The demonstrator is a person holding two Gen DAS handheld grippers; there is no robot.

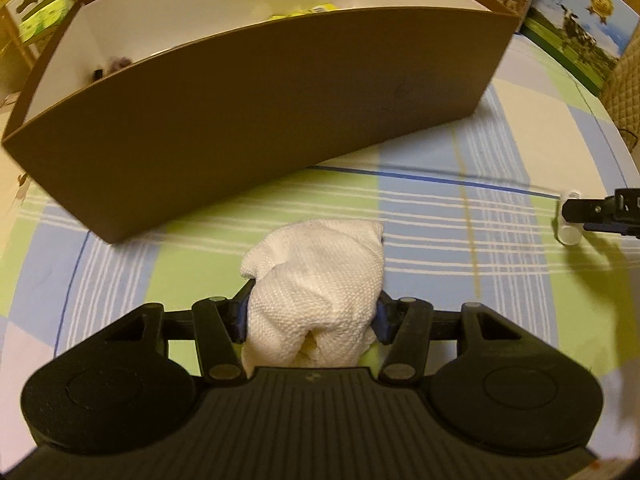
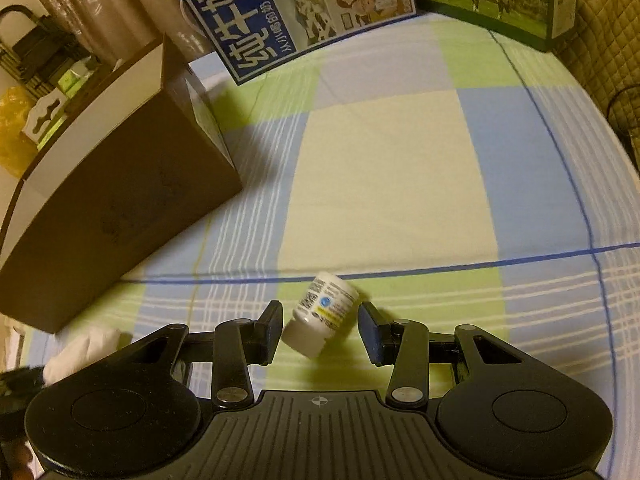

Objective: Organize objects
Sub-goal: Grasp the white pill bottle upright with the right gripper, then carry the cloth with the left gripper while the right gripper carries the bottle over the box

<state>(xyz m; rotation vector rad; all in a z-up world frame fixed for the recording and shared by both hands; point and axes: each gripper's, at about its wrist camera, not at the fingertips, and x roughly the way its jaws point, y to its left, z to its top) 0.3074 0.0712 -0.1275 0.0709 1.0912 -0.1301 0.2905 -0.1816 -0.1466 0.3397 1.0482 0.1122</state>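
A crumpled white paper towel [image 1: 316,284] is pinched between the fingers of my left gripper [image 1: 312,312], which is shut on it just above the checked tablecloth. Right behind it stands a brown box [image 1: 248,120] with a white inside and a few small items at its bottom. In the right wrist view a small white bottle [image 2: 320,314] with a printed label lies tilted on the cloth between the fingers of my right gripper [image 2: 320,330], which is open around it with gaps on both sides. The same bottle [image 1: 570,216] and right gripper show at the left view's right edge.
The brown box [image 2: 120,184] sits left of the right gripper. Milk cartons [image 2: 280,8] with cow pictures stand along the back of the table, and a quilted cushion [image 2: 608,60] borders the right side. The paper towel [image 2: 80,352] appears at the lower left.
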